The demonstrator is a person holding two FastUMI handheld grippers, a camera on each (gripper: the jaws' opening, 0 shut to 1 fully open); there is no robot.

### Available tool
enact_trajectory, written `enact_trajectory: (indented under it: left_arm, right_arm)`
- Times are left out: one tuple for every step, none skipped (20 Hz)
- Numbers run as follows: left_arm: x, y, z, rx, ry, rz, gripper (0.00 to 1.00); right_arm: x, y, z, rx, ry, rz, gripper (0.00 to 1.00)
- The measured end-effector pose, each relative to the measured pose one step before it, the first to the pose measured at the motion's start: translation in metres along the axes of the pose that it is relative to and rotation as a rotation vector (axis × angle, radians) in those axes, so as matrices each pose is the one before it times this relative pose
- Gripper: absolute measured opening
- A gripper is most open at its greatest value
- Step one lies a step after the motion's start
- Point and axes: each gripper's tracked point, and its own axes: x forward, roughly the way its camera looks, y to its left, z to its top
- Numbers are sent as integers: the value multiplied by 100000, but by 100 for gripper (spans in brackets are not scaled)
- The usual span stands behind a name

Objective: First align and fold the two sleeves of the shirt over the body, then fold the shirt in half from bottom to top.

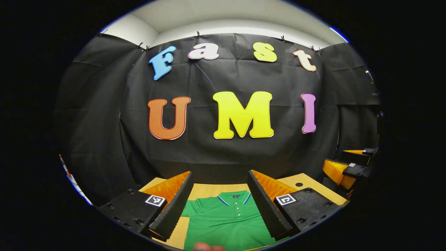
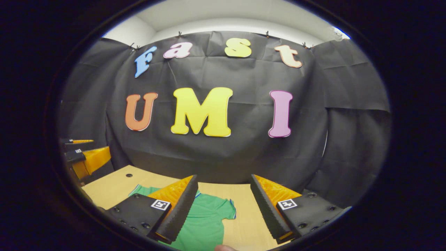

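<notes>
The shirt (image 1: pixel 226 223) is cut off below its chest by the edge.

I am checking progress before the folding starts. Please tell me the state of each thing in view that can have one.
Shirt: lying flat on the table, front up, collar toward the wall, not yet folded.
Shirt sleeve: spread out to the side, not folded over the body.
Left hand-held gripper: open, above the shirt, holding nothing.
Right hand-held gripper: open, above the sleeve, holding nothing.
Table: bears the shirt.
</notes>
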Motion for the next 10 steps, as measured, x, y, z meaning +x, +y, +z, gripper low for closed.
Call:
enact_trajectory:
  left_arm:
    - [171, -255, 22, 394, 208, -161, 99]
    - [123, -158, -74, 339, 148, -182, 99]
    - [-22, -255, -248, 171, 354, -177, 99]
    - [8, -144, -184, 7, 420, -55, 99]
    - [43, -106, -226, 35, 433, 100, 99]
    - [35, -45, -140, 233, 452, 306, 99]
    - [61, -85, -150, 375, 310, 352, 99]
    - [-45, -19, -165, 335, 269, 463, 99]
    - [86, 11, -210, 254, 402, 440, 99]
    - [48, 40, -154, 58, 844, 438, 99]
  right_arm:
    - [339, -339, -836, -775, 1783, 383, 95]
    - [298, -188, -962, -564, 2008, 712, 94]
    - [312, -166, -818, -247, 1870, 819, 95]
    - [408, -166, -878, -36, 2184, 844, 96]
    - [474, -195, -814, -74, 2313, 809, 94]
    - [510, -157, -936, -2, 2495, 1050, 94]
    - [624, -198, -837, -27, 2656, 985, 95]
    - [636, -314, -720, 594, 2522, 632, 94]
    - [728, -311, -682, 1129, 2556, 580, 95]
    - [700, -357, -688, 1120, 2423, 253, 96]
